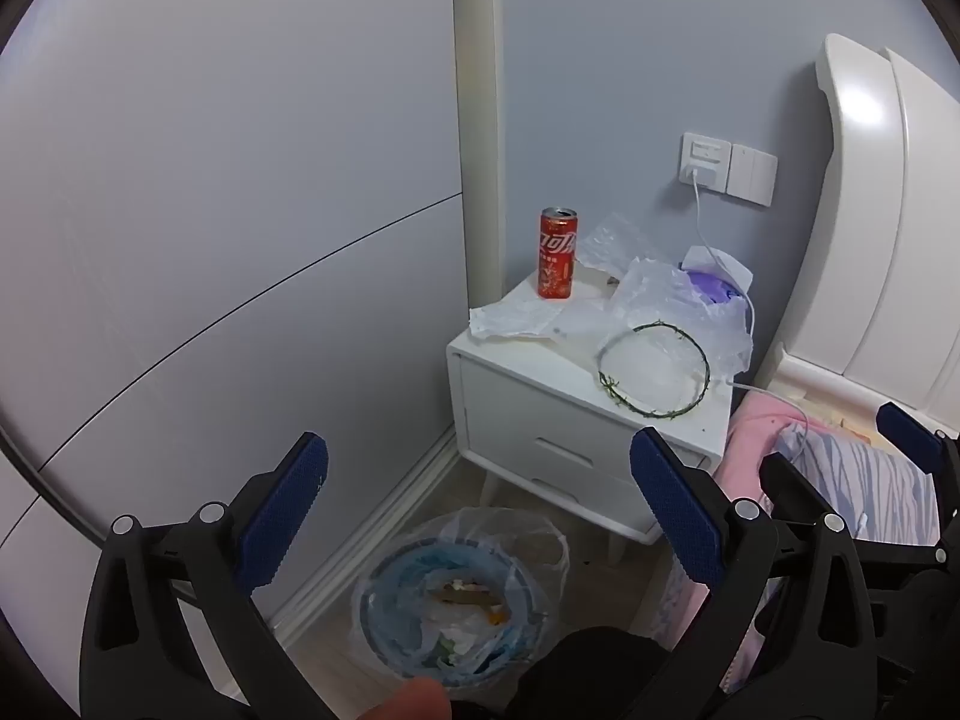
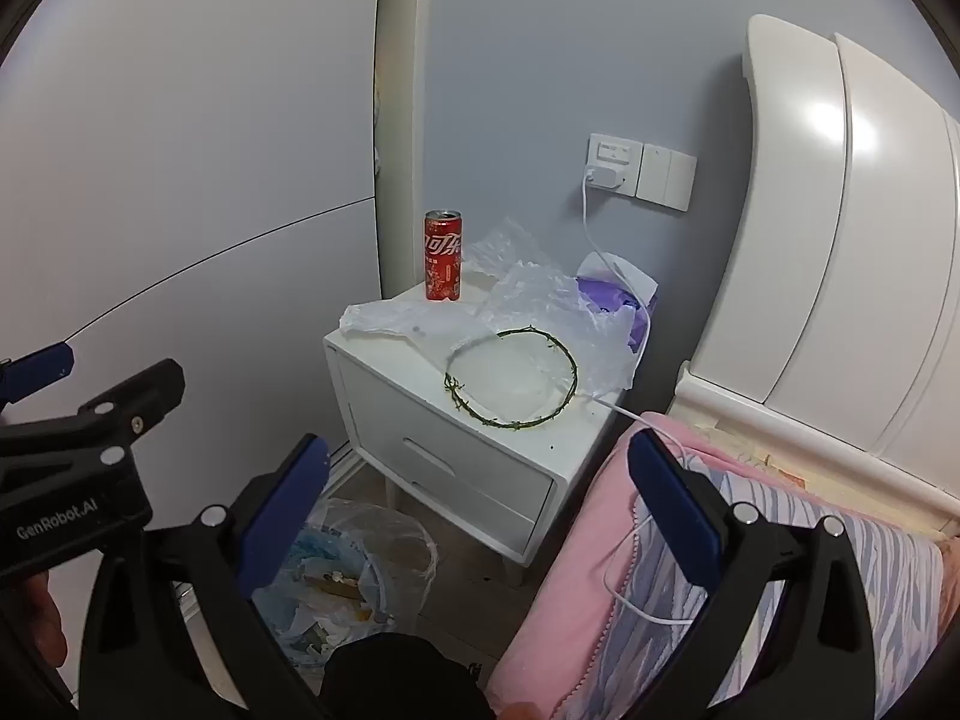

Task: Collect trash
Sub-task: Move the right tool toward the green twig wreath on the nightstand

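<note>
Fingers on both the left gripper [image 1: 480,498] and right gripper [image 2: 480,498] are spread wide, holding nothing. Straight ahead and up a bit, the cola can [image 1: 557,253] stands upright at the nightstand's [image 1: 540,420] back corner, plastic wrappers [image 1: 678,306] beside it. Left looks nearer, I'd say. The bin [image 1: 450,600] sits below; its contents are hard to make out.

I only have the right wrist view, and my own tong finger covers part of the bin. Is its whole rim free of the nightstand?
Observer: Yes. The left wrist view shows the bin's full round rim, on the floor in front of the nightstand.
Operator: What's inside it?
Observer: Trash already lies in the bottom, on a blue liner.
Operator: Are the left tongs holding anything?
Observer: No. The left tongs are open and empty.
</note>
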A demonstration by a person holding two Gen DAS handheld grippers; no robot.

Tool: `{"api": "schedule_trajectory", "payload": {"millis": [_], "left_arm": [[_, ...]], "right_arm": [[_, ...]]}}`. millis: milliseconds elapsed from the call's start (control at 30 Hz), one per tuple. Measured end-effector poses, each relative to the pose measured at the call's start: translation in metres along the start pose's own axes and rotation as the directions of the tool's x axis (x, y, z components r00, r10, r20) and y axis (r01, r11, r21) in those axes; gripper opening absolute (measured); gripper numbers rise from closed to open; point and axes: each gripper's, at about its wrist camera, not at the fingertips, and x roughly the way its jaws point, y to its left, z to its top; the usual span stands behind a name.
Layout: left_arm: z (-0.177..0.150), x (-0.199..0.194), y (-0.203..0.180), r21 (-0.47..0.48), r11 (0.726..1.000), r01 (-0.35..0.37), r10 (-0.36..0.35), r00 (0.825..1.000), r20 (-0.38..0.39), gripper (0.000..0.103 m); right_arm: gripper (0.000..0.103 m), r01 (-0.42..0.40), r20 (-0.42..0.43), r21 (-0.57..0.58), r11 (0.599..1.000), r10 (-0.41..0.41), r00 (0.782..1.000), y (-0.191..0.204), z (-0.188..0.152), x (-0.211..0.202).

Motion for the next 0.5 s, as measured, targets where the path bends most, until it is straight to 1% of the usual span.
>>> {"api": "schedule_trajectory", "payload": {"millis": [367, 500], "left_arm": [[0.0027, 0.0038, 0.0036, -0.009, 1.0, -0.002, 0.002, 1.0, -0.007, 0.098], [-0.0006, 0.0082, 0.0041, -0.012, 0.998, 0.069, -0.069, 0.997, -0.018, 0.098]], "right_arm": [[0.097, 0.002, 0.0, 0.002, 1.0, -0.002, 1.0, -0.004, -0.0034, 0.0016], [0.097, 0.011, -0.011, 0.006, 1.0, -0.011, 1.0, -0.0093, -0.0038, 0.0073]]}}
